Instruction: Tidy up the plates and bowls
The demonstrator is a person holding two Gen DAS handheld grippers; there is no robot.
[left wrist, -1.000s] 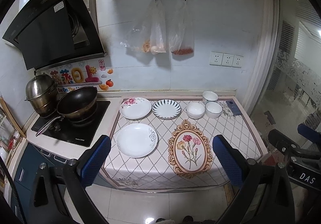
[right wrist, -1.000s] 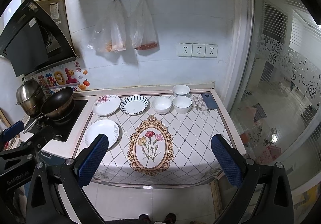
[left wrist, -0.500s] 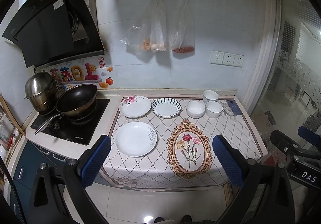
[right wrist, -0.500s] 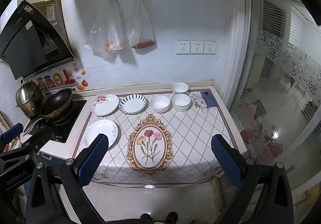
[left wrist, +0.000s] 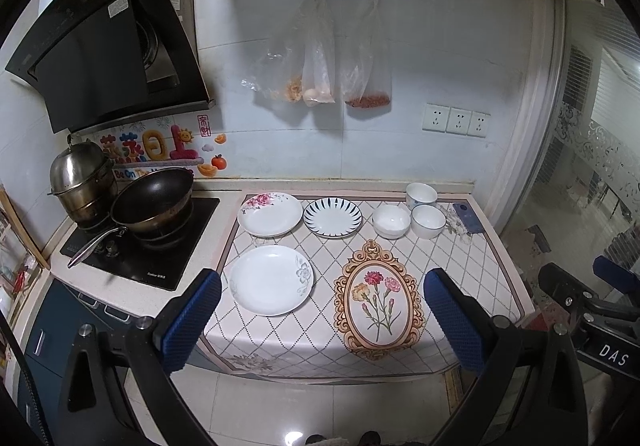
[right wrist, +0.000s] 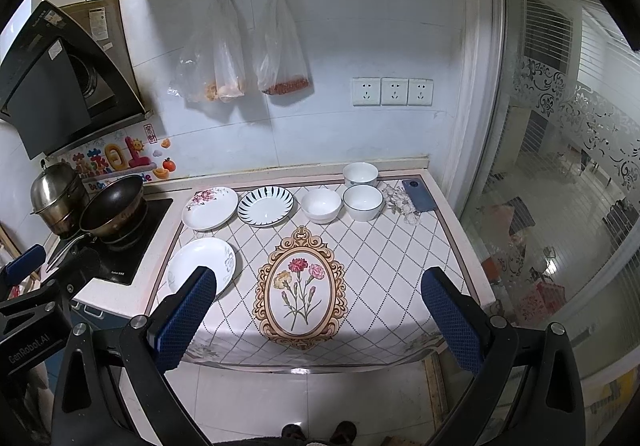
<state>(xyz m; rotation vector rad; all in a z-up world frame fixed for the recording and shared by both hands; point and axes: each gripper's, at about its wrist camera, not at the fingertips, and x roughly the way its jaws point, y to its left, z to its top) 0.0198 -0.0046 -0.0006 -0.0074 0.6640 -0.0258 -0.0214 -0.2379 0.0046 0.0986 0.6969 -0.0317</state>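
Left wrist view: left gripper (left wrist: 320, 320) held up off the counter, jaws spread wide, nothing between them. Below sits a counter w/ patterned cloth (left wrist: 460, 266). Near edge, left side: plain white plate (left wrist: 271, 280) w/ grey flower on rim. Back row, left to right: rose plate (left wrist: 270, 214), blue-striped plate (left wrist: 332, 217), just beside each other, then white bowl (left wrist: 391, 221), blue-rimmed bowl (left wrist: 428, 221), and a third bowl (left wrist: 421, 195) behind those two. Dark phone (left wrist: 466, 217) at the far right corner. Wok (left wrist: 154, 202) and steel pot (left wrist: 80, 182) on the hob at left. Right gripper body shows at frame's right edge.

Right wrist view: right gripper (right wrist: 318, 320) also above the counter front, jaws wide apart, empty. Same layout: plain white plate (right wrist: 200, 266) partly behind the left finger; rose plate (right wrist: 210, 208), blue-striped plate (right wrist: 265, 205), white bowl (right wrist: 321, 205), blue-rimmed bowl (right wrist: 363, 202), third bowl (right wrist: 360, 174) at back. Nothing stacked.
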